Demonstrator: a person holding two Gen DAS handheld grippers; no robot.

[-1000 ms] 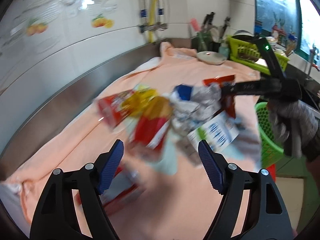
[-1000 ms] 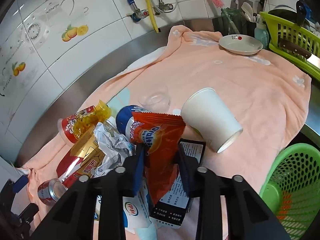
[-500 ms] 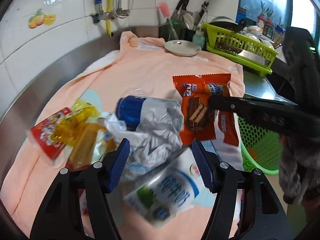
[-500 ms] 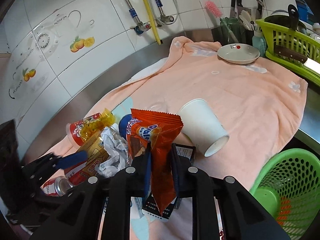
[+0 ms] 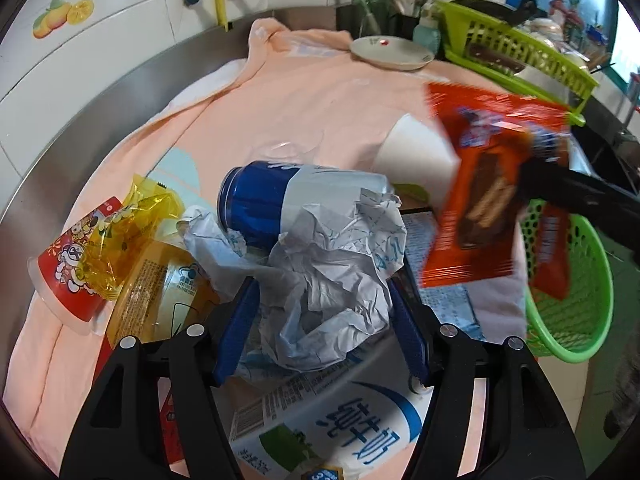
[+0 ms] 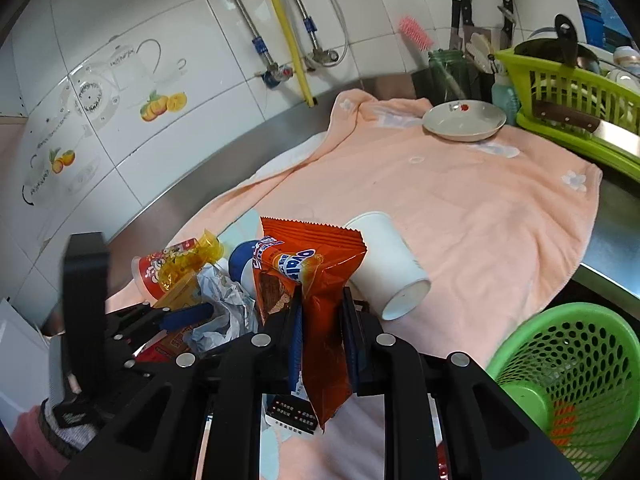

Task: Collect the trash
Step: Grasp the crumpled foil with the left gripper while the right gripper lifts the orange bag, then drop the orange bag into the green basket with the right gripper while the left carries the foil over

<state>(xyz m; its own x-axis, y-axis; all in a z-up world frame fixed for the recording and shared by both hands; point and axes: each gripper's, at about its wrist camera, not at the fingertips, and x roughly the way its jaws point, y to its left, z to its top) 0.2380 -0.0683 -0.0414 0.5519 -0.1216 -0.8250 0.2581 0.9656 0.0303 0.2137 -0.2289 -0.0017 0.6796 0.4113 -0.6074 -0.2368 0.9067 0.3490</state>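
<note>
The right tool pinches the orange wrapper mid-length, lifted off the tabletop; it looks light, limp and slick, so a firm mid-body pinch suits. The left tool, spread, straddles crumpled paper. The green basket waits at four o'clock; a white cup lies between.

Bright, even daylight — strongest beside the window; both fisheye views curve at dark rims. Only the orange wrapper smears with motion blur — glossy tiles glare faintly.
</note>
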